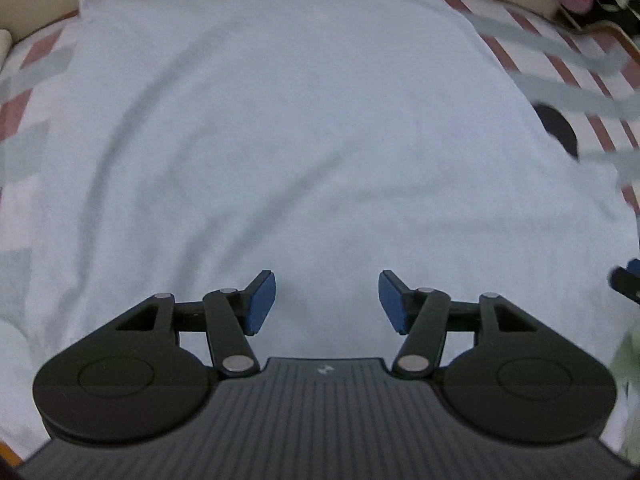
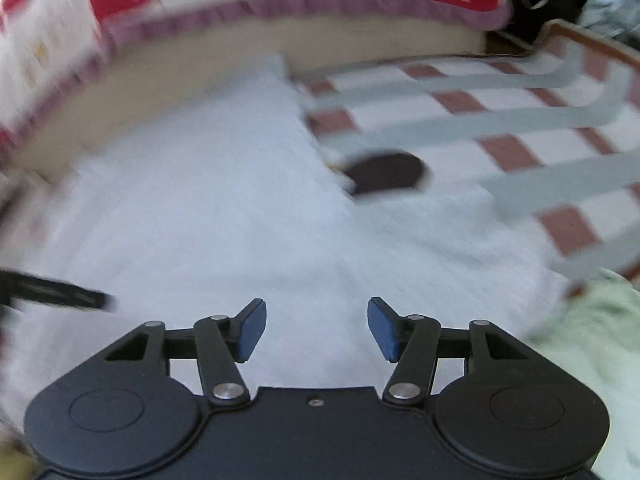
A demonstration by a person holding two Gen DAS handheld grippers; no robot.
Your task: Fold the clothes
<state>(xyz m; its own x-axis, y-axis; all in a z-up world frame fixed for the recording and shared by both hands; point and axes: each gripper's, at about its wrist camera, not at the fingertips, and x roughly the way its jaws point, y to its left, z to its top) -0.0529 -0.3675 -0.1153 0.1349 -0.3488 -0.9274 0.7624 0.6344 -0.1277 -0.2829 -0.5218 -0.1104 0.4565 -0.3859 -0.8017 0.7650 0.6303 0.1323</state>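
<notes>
Left wrist view: the pale blue garment (image 1: 280,128) lies spread flat over the striped bedsheet (image 1: 560,60), with only shallow creases running across it.
Left gripper (image 1: 327,302): its fingers stand spread wide with nothing between them, low over the near part of the garment.
Right gripper (image 2: 317,329): fingers likewise spread and holding nothing, over the garment's near right part; this view is blurred, so fine detail is lost.
Garment's lie: its far edge runs along the beige bed edge (image 2: 160,92) — its right edge meets a dark round patch (image 2: 386,172) on the sheet just beside it.
Beside the garment: a pale green cloth (image 2: 592,344) lies off its near right corner; a red-and-white quilt (image 2: 120,0) is beyond its far edge.
Stage, as a judgement: a flat sheet of cloth under two empty grippers fits either a garment laid out for a fold or one just smoothed between folds; I cannot tell which, nor whether it is already doubled.
Doing it well: whichever fold is in hand, both grippers should pinch matching points on one edge of the garment, taking only the layers meant to travel — not the sheet below.
Risk: the cloth looks soft and limp, so an uneven lift would likely drag the creases askew.
</notes>
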